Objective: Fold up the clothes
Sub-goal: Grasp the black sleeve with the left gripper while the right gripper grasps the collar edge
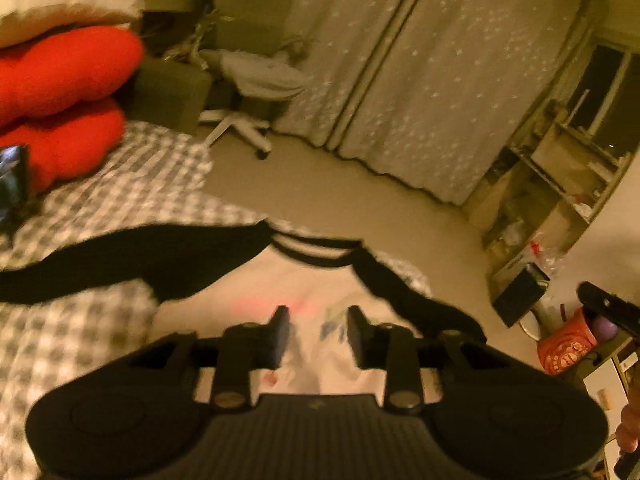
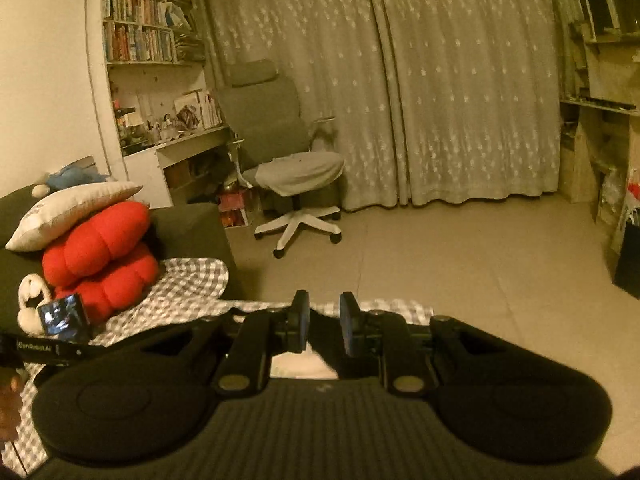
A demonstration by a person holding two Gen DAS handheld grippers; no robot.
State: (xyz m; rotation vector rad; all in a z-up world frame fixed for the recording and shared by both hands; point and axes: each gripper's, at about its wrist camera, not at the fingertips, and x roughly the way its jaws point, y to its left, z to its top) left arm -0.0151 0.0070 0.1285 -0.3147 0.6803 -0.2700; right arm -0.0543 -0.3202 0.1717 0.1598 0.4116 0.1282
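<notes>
Left wrist view: a white shirt (image 1: 248, 300) with black sleeves and a black-trimmed collar lies spread flat on a grey-and-white checked blanket (image 1: 100, 208), collar toward the room, one sleeve stretched out to the left and the other draped off the right edge. A faint coloured print marks its chest. The left gripper (image 1: 318, 330) hangs over the shirt's body with its jaws parted and nothing between them. The frame is blurred, so whether the fingertips touch the cloth is hard to tell.

In the right wrist view, the right gripper (image 2: 324, 322) is also open and empty, above the near edge of the blanket; only a small patch of the shirt shows under its fingers.

Two red cushions (image 2: 100, 260) are stacked at the far left of the blanket, with a pale pillow (image 2: 72, 210) on top. Beyond them stands a grey office chair (image 2: 280, 152) on a white wheeled base, in front of patterned curtains (image 2: 440, 80). A white bookshelf (image 2: 140, 40) fills the left wall.
</notes>
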